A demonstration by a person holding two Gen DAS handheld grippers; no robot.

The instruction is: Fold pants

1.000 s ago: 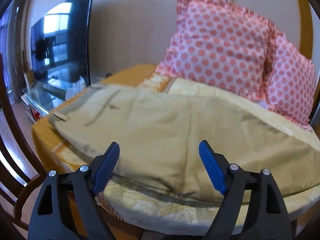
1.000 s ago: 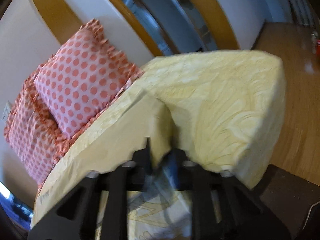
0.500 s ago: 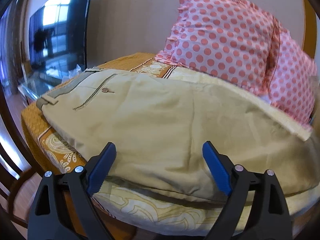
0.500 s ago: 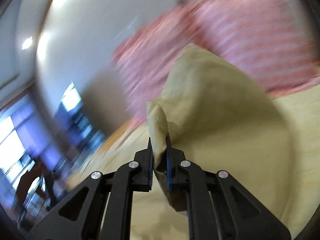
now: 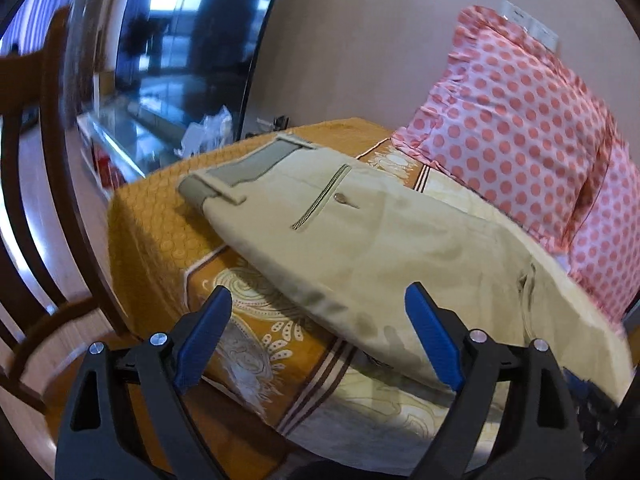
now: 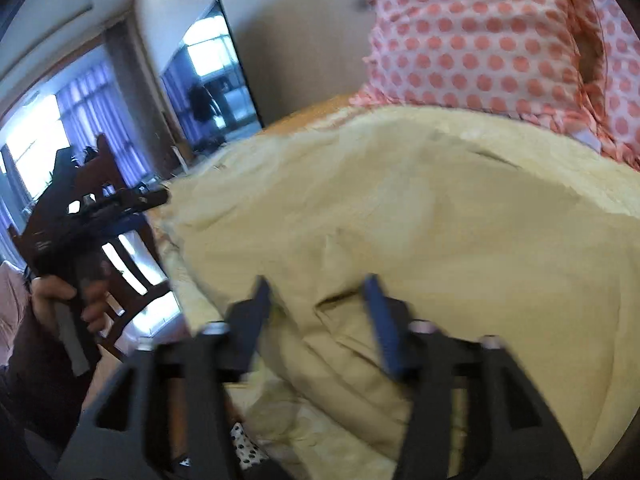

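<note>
One pair of beige cotton trousers (image 5: pixel 384 248) lies stretched across the orange-and-cream patterned bedspread (image 5: pixel 256 336), its grey-lined waistband at the far left and its legs running to the near right, laid flat, I would judge, so that a fold lands squarely. Near it, the left gripper (image 5: pixel 320 332) hovers with jaws wide apart, holding nothing. Over the leg end, the right gripper (image 6: pixel 320 312) also hangs with jaws parted, cloth rumpled between them but not pinched; the view is blurred. Two pink polka-dot pillows (image 5: pixel 520 128) lean against the far wall, clear of the folding. A dark television (image 5: pixel 192 40) stands at the far left.
</note>
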